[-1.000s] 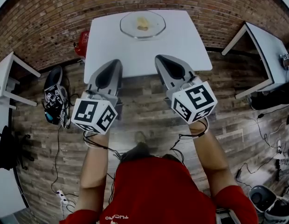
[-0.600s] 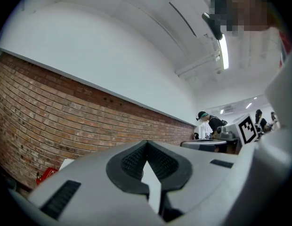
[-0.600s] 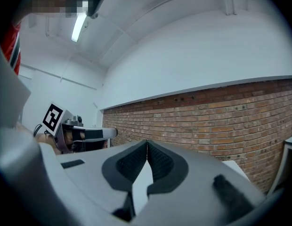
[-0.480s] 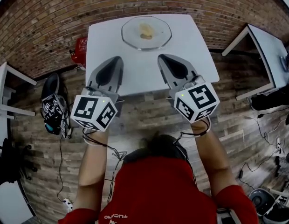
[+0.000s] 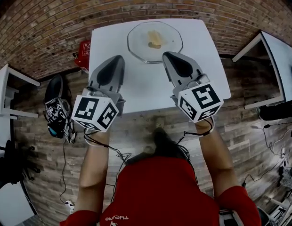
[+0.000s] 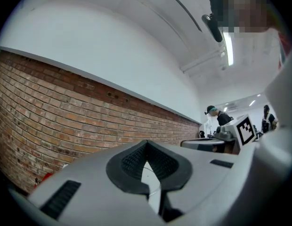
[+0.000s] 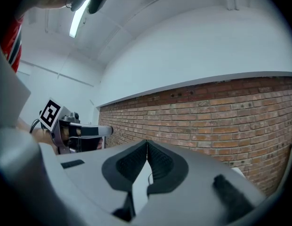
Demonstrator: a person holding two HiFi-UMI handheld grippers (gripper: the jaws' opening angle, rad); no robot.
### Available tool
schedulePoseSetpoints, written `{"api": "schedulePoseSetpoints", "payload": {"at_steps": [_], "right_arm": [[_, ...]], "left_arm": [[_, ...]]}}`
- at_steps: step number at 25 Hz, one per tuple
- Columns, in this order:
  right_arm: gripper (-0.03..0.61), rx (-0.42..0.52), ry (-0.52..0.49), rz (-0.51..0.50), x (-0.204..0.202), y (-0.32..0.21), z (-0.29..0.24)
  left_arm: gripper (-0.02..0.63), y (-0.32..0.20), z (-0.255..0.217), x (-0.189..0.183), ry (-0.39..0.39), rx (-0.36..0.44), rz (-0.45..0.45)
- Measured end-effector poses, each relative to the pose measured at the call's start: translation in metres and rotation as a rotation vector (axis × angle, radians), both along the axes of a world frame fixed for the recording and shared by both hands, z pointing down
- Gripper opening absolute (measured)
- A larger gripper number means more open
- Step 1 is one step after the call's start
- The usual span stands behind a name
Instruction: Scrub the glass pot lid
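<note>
A clear glass pot lid (image 5: 155,42) lies on the far part of a white table (image 5: 146,88), with a yellowish sponge-like piece (image 5: 155,40) on or under it. My left gripper (image 5: 117,59) hovers above the table's left half, short of the lid, its jaws shut with nothing between them. My right gripper (image 5: 167,55) hangs just right of the lid's near edge, also shut and empty. In the left gripper view the closed tips (image 6: 146,142) point up at the brick wall. The right gripper view shows its closed tips (image 7: 147,142) meeting the same way.
A brick wall (image 5: 66,13) stands behind the table. A red object (image 5: 83,48) sits by the table's left side, a spare gripper with cables (image 5: 56,114) lies on the wooden floor at left, and other white tables (image 5: 273,65) stand at right. People stand far off in the left gripper view.
The person has stepped toward the table, so both shut grippers now reach over the tabletop close to the lid. Neither gripper has changed state.
</note>
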State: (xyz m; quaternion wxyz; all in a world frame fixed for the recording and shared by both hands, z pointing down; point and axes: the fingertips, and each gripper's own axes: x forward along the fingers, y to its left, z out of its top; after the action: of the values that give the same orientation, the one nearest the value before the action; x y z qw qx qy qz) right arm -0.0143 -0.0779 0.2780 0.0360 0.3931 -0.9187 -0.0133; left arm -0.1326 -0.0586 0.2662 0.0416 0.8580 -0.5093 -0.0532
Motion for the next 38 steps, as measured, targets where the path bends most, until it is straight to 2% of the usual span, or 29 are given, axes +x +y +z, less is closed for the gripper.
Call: {"api": "schedulePoseSetpoints", "payload": {"at_steps": [13,19,26,31,38], "right_arm": [[0.029,-0.009,0.041,-0.042,-0.006,-0.140,0.015],[0.029,-0.022,0.056,-0.062,-0.019,-0.180,0.018],[0.029,-0.046,0.100,-0.023,-0.034,-0.213,0.032],[0.031,-0.083,0.144,0.023,-0.039,-0.239,0.057],[0.031,-0.156,0.266,0.065,-0.049,-0.264,0.112]], "left_arm": [[0.017,-0.132,0.024,-0.008,-0.063,-0.053,-0.090],[0.017,-0.174,0.035,-0.010,-0.084,-0.096,-0.099],[0.017,-0.214,0.051,-0.021,-0.102,-0.134,-0.083],[0.018,-0.244,0.091,-0.030,-0.127,-0.218,-0.070],[0.020,-0.271,0.144,-0.048,-0.108,-0.369,-0.076]]}}
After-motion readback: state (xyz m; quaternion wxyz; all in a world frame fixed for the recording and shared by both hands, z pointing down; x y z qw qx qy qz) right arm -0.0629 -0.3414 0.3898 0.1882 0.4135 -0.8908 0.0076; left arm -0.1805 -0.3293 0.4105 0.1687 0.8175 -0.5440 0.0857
